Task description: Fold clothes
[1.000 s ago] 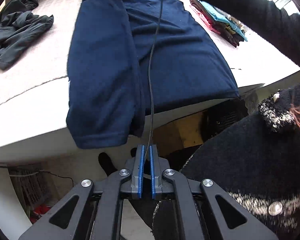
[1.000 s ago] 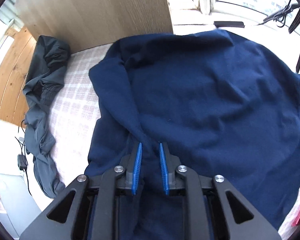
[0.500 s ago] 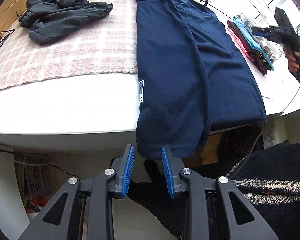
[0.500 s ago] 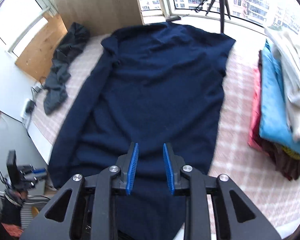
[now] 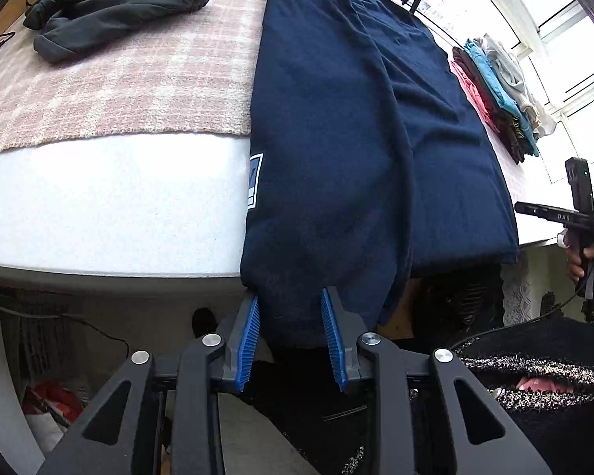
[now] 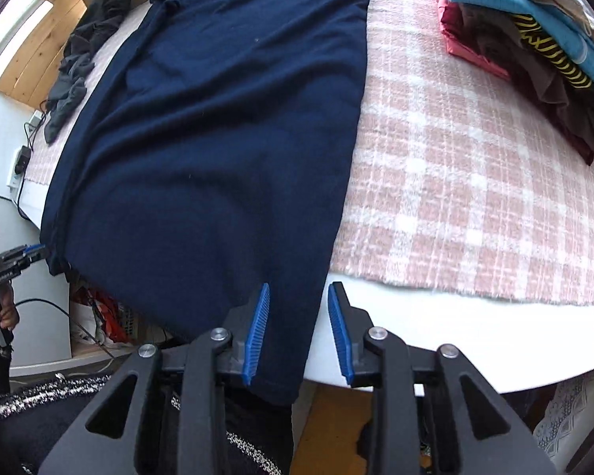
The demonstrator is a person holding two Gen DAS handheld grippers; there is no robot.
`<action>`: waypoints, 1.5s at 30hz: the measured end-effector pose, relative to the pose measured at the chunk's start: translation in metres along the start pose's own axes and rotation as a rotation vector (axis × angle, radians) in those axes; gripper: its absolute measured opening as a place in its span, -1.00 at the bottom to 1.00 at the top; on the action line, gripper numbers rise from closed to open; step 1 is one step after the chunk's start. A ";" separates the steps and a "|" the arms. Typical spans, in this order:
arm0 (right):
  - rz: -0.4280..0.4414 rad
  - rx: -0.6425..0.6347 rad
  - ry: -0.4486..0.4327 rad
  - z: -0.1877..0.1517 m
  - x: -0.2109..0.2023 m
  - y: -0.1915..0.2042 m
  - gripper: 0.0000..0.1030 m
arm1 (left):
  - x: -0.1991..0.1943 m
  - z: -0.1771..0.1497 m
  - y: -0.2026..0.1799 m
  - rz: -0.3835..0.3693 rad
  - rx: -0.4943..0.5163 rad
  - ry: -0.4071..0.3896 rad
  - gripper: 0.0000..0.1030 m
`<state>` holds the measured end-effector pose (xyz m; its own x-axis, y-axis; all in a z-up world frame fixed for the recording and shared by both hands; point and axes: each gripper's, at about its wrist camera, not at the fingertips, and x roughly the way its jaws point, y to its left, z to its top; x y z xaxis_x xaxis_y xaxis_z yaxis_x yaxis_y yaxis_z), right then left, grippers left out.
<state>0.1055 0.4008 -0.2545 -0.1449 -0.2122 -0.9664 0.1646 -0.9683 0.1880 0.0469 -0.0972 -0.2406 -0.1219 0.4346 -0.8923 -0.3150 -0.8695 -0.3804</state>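
A long navy garment (image 5: 336, 138) lies flat along the table, its near hem hanging over the white table edge (image 5: 99, 206). My left gripper (image 5: 291, 340) points down at the hem's left corner. Its jaws are closing with the hanging cloth between them, and the pads stand apart from it. In the right wrist view the navy garment (image 6: 217, 138) fills the left half. My right gripper (image 6: 299, 332) is at the hem's right corner. Its jaws are opening, the corner hangs between them, and the right pad is clear of the cloth.
A crumpled dark grey garment (image 5: 111, 0) lies at the far left on the pink checked blanket (image 5: 118, 91). A stack of folded clothes (image 6: 534, 39) sits on the right side. The person's dark knitted sleeve (image 5: 554, 376) is close below.
My right gripper came back from the garment's far end to its near hem and widened. My left gripper, shut before, moved down to the hem and now has cloth between its jaws.
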 end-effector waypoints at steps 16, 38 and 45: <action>0.097 -0.154 -0.025 -0.024 -0.040 0.009 -0.92 | -0.046 0.007 -0.021 0.028 -0.029 -0.036 -0.93; 0.004 -0.433 -0.303 0.238 -0.113 0.133 -0.58 | -0.042 0.003 -0.076 0.068 0.023 -0.125 -0.88; 0.014 -0.543 -0.301 0.401 -0.027 0.265 -0.58 | -0.004 0.043 -0.093 0.019 0.072 -0.089 -0.88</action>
<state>-0.2384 0.0967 -0.1077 -0.3952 -0.3285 -0.8578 0.6294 -0.7770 0.0076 0.0363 -0.0083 -0.1912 -0.2106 0.4401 -0.8729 -0.3780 -0.8601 -0.3424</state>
